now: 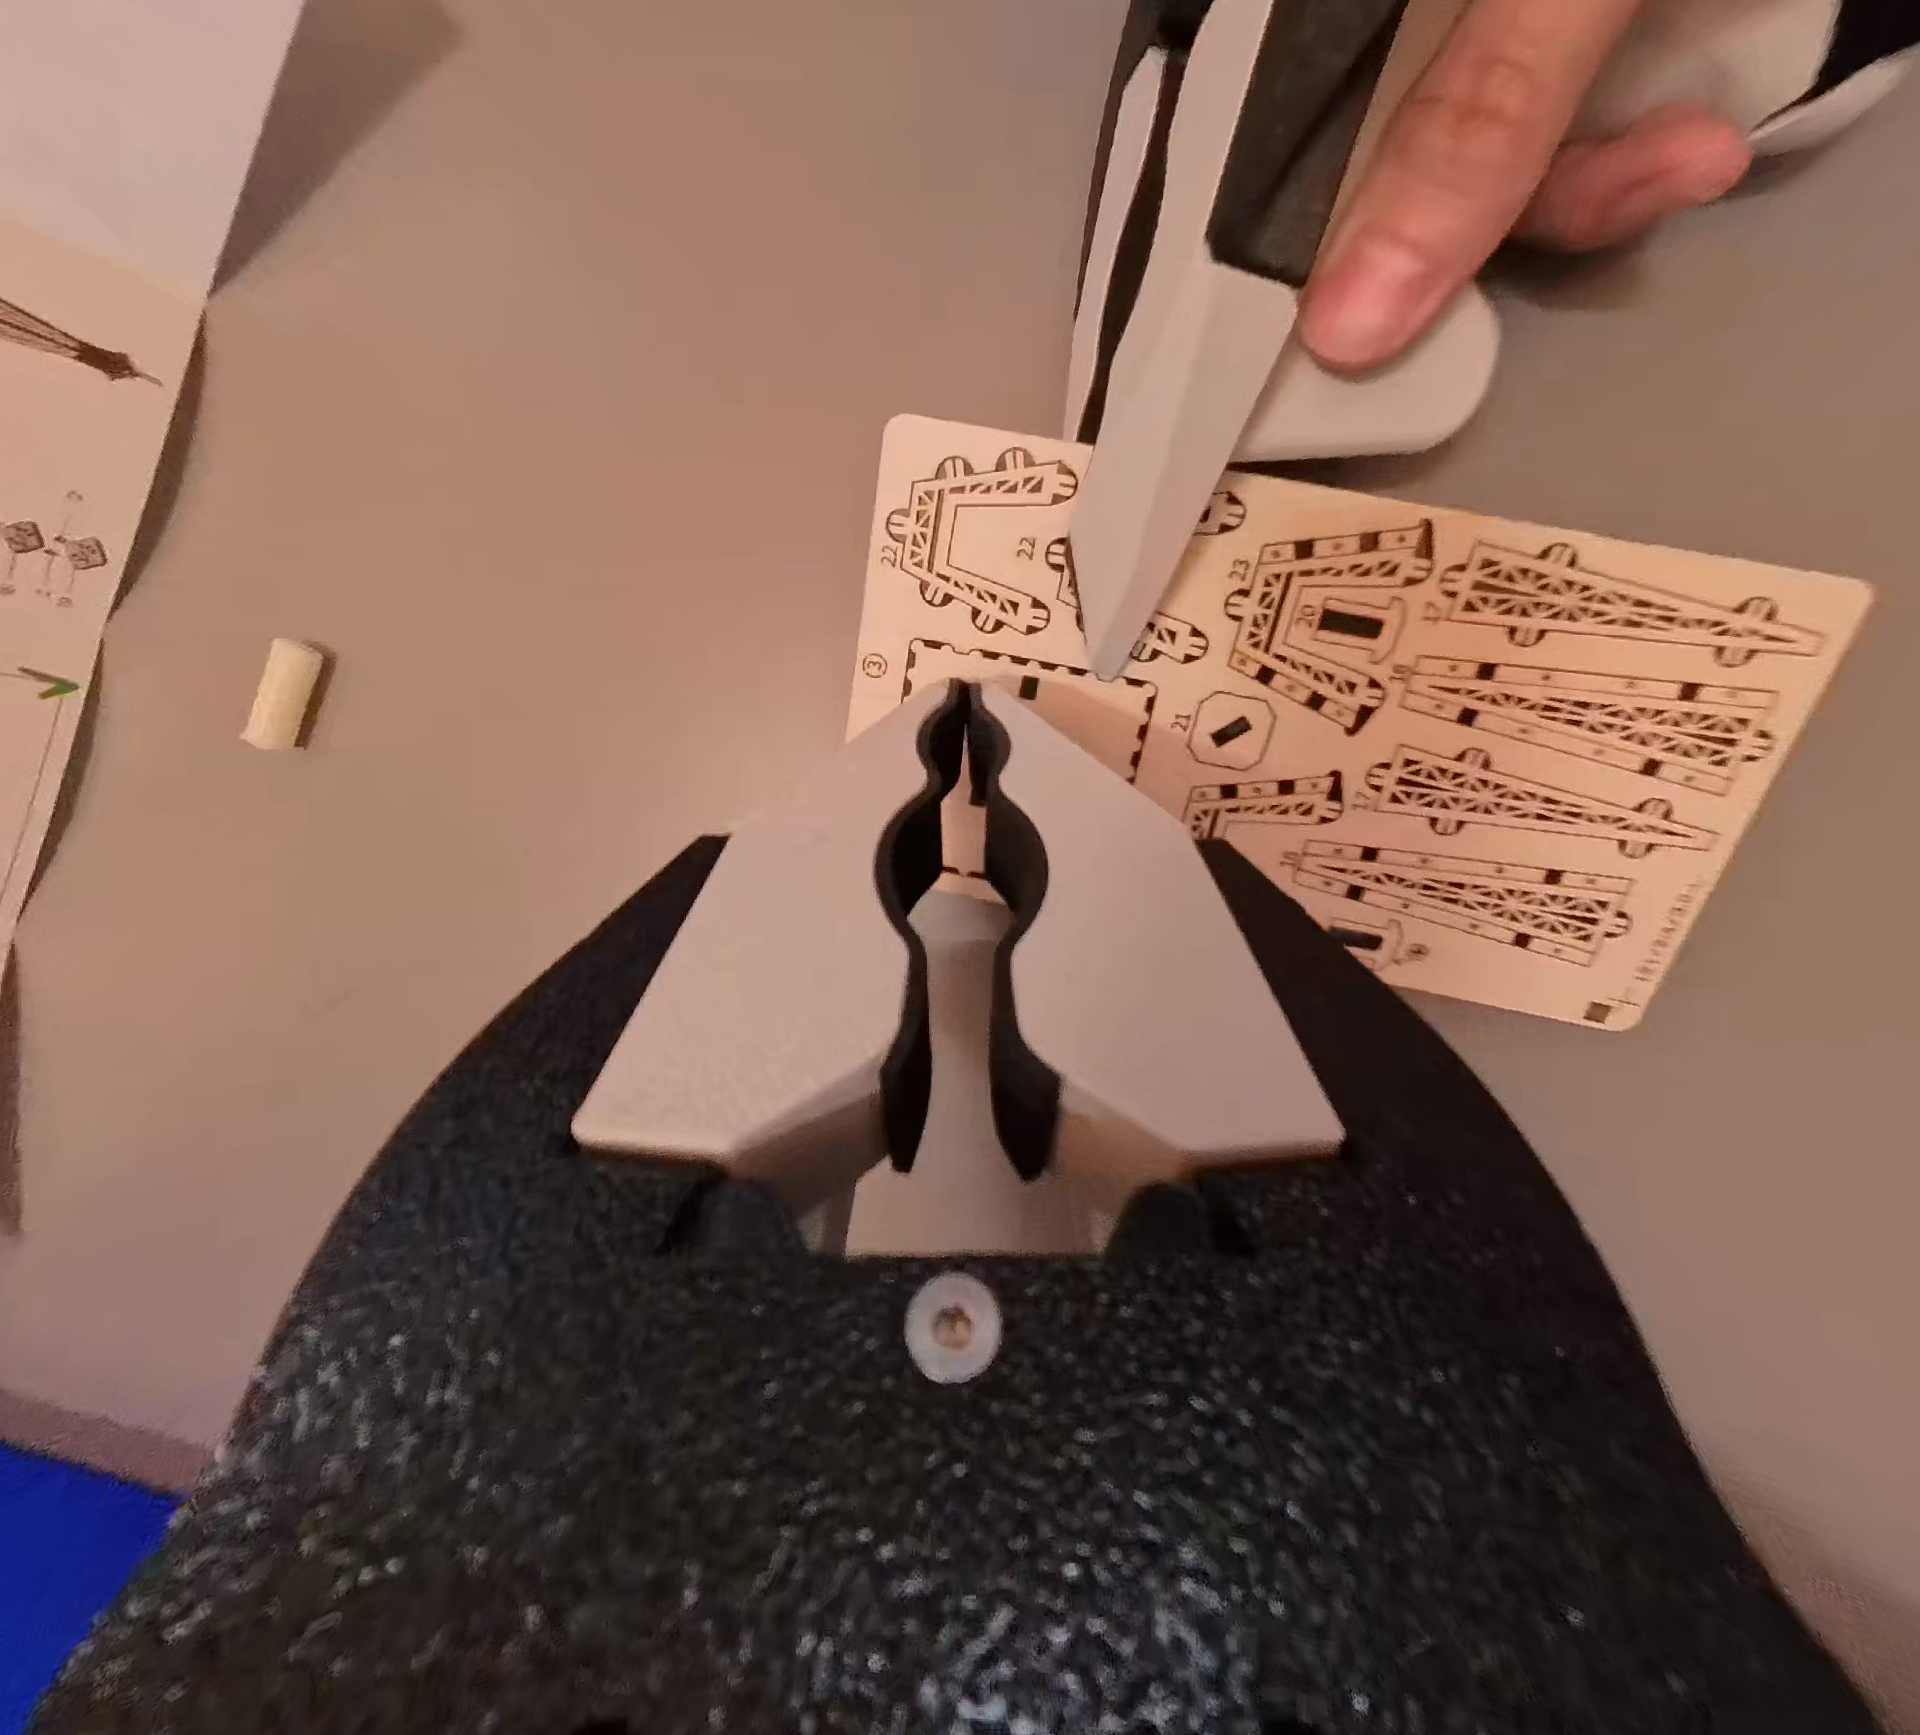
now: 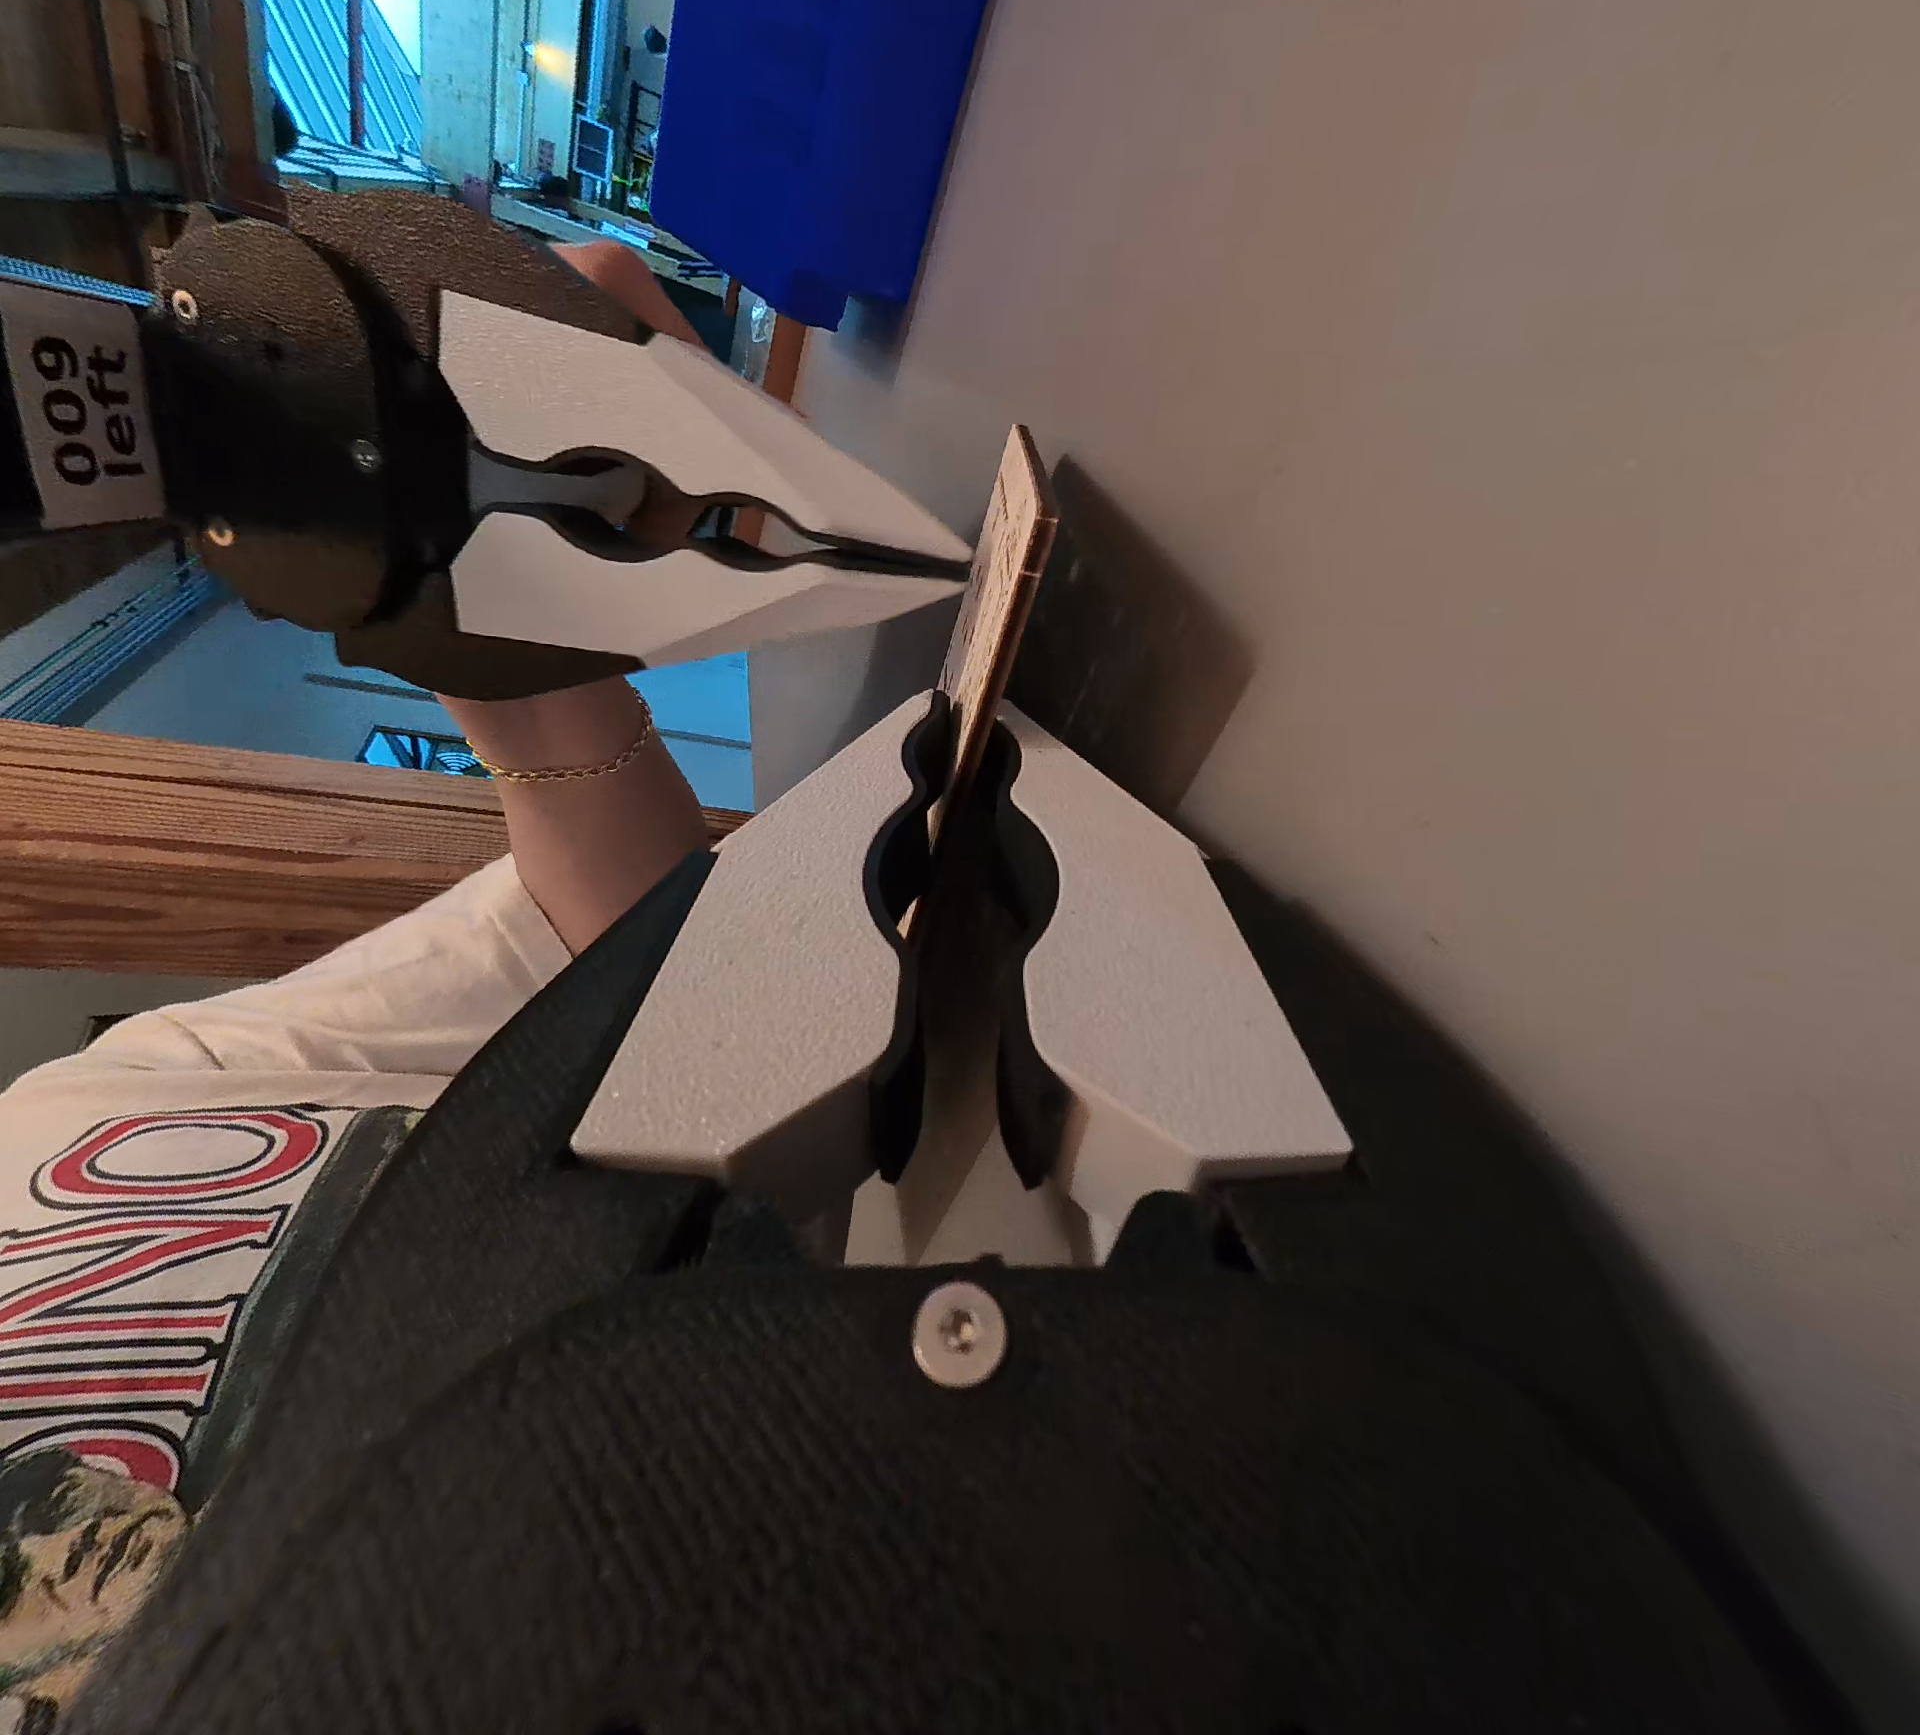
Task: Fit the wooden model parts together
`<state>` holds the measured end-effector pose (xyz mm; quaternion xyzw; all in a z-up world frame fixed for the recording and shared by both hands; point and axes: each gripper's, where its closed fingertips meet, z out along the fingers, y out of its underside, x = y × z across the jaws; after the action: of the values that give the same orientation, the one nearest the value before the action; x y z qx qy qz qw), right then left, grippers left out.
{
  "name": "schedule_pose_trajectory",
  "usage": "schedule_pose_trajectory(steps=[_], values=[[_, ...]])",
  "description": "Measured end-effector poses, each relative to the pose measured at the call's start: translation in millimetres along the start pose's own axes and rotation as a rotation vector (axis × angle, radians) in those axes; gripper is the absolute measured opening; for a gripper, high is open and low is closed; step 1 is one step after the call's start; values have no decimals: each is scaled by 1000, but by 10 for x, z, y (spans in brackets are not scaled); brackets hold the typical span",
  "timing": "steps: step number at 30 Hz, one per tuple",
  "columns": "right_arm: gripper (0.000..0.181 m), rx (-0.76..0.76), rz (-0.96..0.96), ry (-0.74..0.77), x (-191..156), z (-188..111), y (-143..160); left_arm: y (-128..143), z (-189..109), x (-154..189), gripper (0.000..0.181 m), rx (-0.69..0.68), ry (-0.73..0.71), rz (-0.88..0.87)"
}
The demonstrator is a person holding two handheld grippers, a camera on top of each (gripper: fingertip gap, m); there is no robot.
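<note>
A thin wooden sheet (image 1: pixel 1507 750) of laser-cut model parts is held a little off the grey table (image 1: pixel 623 335). My right gripper (image 2: pixel 961 729) is shut on the sheet (image 2: pixel 1003 542), which shows edge-on between its fingers. In the left wrist view the right gripper (image 1: pixel 1103 651) comes down from the top, held by a hand (image 1: pixel 1507 75), and clamps the sheet's upper left part. My left gripper (image 1: pixel 961 698) is shut, with its tip against a square part at the sheet's left end. It also shows in the right wrist view (image 2: pixel 966 568), its tip touching the sheet's face.
A printed instruction sheet (image 1: pixel 62 490) lies at the left of the table, with a small pale cylinder (image 1: pixel 281 693) beside it. A blue panel (image 2: pixel 831 54) stands past the table edge. A wooden beam (image 2: pixel 208 844) and the person's arm (image 2: pixel 582 781) are on the left. My two grippers' fingertips are within a few centimetres of each other.
</note>
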<state>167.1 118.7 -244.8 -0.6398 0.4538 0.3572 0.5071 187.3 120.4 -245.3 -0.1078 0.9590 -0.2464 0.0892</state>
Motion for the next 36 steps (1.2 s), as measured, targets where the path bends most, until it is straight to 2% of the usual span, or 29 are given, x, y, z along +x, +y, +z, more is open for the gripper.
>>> schedule_pose_trajectory(steps=[10,17,22,28,36], values=[[4,-13,34,26,45,5,9,35,84,4,0,-99,-27,51],[4,-12,54,21,50,4,3,36,89,-1,0,-83,14,36],[3,-1,19,4,15,1,-5,-67,11,-45,0,-10,24,12],[3,3,17,2,11,-1,-8,-15,48,-23,0,-91,11,67],[4,-5,37,9,31,4,-5,27,88,-66,0,-103,12,68]])
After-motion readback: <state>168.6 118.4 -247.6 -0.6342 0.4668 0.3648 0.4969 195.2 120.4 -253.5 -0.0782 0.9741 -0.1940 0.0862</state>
